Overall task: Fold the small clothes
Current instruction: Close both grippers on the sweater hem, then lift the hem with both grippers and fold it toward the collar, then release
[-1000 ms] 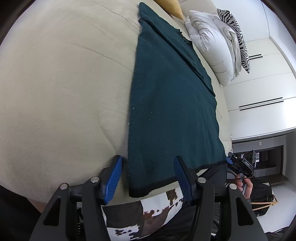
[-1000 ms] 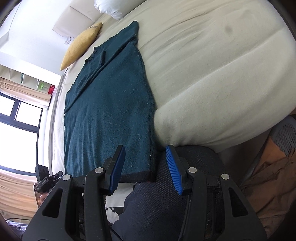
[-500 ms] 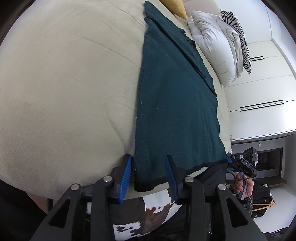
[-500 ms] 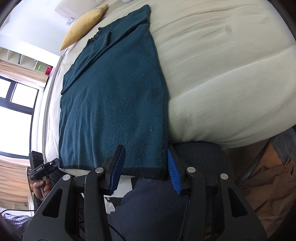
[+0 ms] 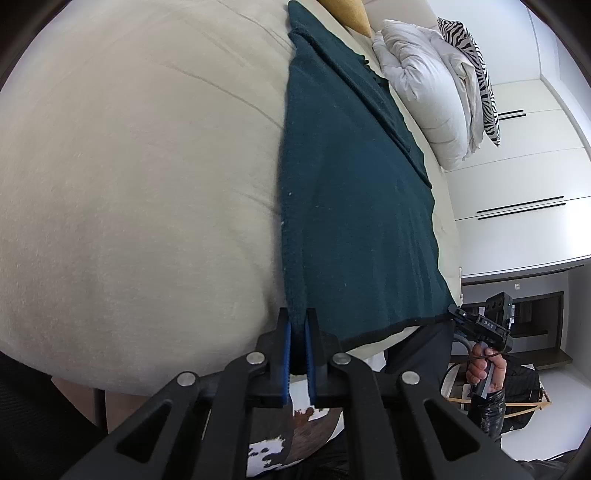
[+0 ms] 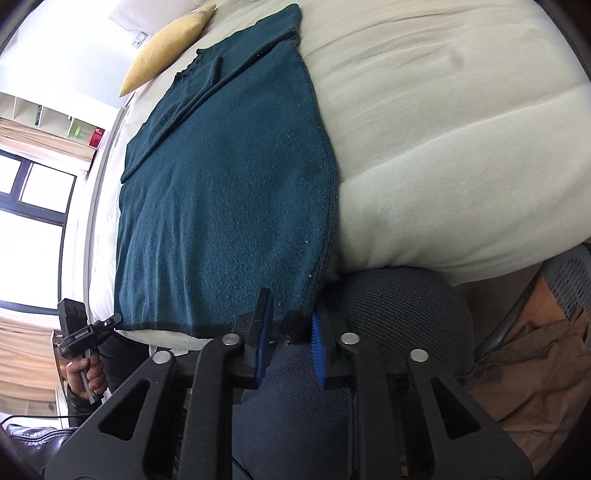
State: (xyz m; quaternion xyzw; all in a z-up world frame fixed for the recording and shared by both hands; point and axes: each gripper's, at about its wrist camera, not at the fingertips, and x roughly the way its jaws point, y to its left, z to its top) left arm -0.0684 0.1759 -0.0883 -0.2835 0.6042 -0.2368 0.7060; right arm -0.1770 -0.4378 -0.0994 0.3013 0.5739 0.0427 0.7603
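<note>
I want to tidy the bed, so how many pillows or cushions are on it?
3, all at the far head end: a mustard-yellow cushion, a puffy white pillow, and a zebra-striped pillow behind the white one. More may be hidden beyond the frame.

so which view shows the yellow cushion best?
Right wrist view: nearly the whole yellow cushion shows, lying on the bed beyond the far end of the dark green garment. Left wrist view catches only a cropped corner at the top edge.

Left gripper point(image 5: 298, 332) clamped tight, pads nearly meeting, angled downward; right gripper point(image 6: 290, 330) has just been closing, blue pads point(image 6: 318, 345) narrowly apart.
</note>
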